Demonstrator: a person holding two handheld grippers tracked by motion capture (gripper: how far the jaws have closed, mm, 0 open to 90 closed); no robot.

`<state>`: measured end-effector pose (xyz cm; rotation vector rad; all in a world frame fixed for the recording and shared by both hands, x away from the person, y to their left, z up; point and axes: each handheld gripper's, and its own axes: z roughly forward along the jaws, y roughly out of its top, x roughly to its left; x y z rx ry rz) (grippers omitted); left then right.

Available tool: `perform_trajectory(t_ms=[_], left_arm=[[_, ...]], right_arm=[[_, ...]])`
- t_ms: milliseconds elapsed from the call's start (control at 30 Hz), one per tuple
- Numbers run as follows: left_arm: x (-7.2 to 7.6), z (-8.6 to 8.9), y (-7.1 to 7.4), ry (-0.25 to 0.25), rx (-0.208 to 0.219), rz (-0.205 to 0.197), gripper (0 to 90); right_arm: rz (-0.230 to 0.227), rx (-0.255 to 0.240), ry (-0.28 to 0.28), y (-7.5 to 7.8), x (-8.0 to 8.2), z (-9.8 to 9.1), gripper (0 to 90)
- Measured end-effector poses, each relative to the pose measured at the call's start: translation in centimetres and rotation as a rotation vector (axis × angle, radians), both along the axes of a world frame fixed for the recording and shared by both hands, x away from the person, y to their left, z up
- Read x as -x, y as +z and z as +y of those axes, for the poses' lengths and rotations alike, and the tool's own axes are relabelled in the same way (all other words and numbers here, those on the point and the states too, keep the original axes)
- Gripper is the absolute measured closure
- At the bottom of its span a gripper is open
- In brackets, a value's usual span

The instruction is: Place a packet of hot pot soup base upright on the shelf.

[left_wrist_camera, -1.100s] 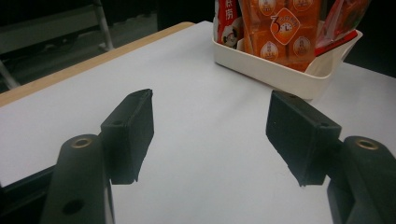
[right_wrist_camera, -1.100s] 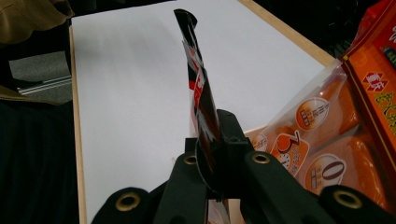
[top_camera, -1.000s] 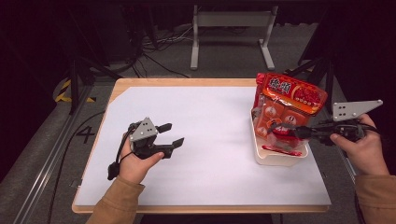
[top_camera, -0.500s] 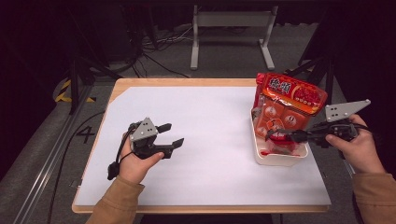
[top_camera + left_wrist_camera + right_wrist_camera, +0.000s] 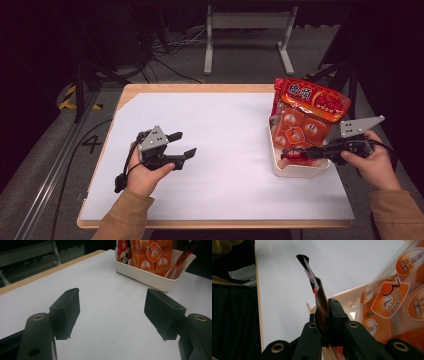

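The right gripper (image 5: pixel 301 153) sat at the lower right of the high view, jaws clamped narrow on a flat red packet (image 5: pixel 313 285) at the near edge of the white tub (image 5: pixel 300 171). Compared with a second ago, the hand had drifted slightly toward the frame's bottom and the packet's tip looked a little higher against the tub wall (a small shift, hard to be sure). My reading: the packet was being drawn out of the tub. The orange snack bag (image 5: pixel 300 117) leaned upright inside the tub. The left gripper (image 5: pixel 181 145) rested at lower left over bare table (image 5: pixel 225 130), jaws wide, holding nothing, unchanged.
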<state>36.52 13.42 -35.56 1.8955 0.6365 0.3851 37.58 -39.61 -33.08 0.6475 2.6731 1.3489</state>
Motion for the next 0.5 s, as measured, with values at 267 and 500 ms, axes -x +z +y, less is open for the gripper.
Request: perform_trajectory(t_ms=[267, 500], left_arm=[[0.0, 0.1, 0.0, 0.005, 0.007, 0.005, 28.1], [0.2, 0.4, -0.1, 0.015, 0.003, -0.003, 26.0]], right_arm=[[-0.006, 0.038, -0.048, -0.5, 0.3, 0.0, 64.5], [-0.064, -0.002, -0.098, 0.3, 1.0, 1.0, 46.8]])
